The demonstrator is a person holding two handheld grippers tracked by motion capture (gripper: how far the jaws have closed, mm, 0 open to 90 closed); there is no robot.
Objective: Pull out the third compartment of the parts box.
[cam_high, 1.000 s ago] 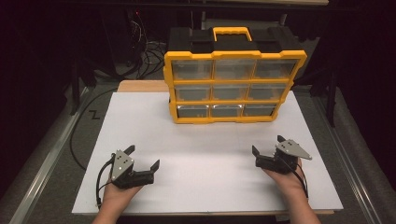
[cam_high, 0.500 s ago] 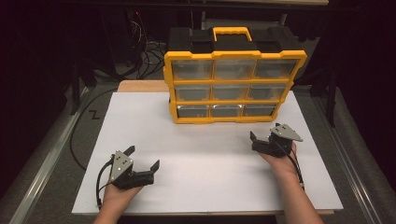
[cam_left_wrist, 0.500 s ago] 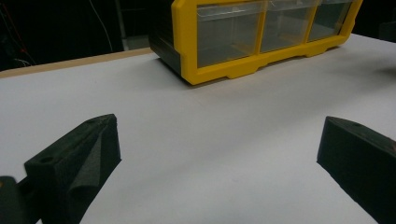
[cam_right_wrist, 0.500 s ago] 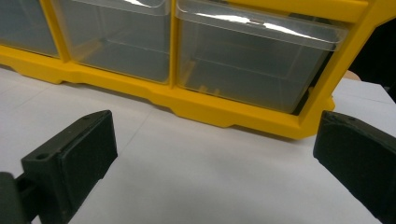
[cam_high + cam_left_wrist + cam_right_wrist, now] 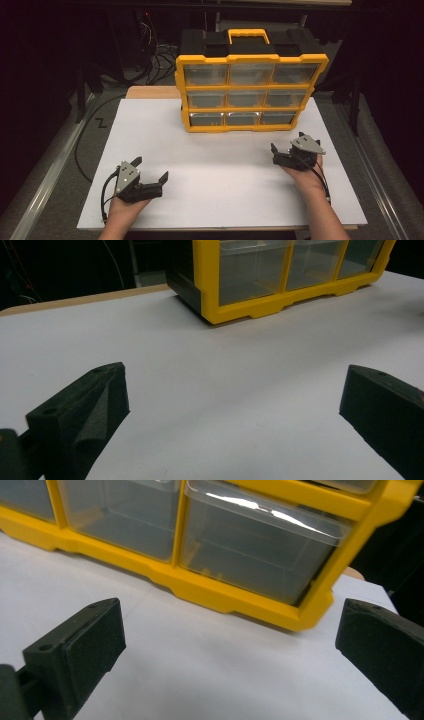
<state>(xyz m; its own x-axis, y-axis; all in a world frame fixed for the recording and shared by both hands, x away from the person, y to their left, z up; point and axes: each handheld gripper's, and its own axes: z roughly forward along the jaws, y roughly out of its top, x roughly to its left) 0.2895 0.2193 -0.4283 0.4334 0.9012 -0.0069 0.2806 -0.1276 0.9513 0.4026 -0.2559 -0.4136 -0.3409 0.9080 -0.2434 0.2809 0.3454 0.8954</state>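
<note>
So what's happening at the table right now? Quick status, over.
Left gripper open, empty, low over the white table. Right gripper open, empty, facing the bottom-right drawer of the yellow plastic drawer cabinet. Drawers all shut. Nothing between.

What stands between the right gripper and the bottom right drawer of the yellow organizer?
Nothing visible. Bare white table lies between the open right gripper and the bottom right drawer of the yellow organizer.

Lab or recording booth: white-covered surface (image 5: pixel 150 145), black curtained surround, cable tangle (image 5: pixel 155 50) at 11 o'clock (behind the surface), grey carpet floor (image 5: pixel 45 150).
</note>
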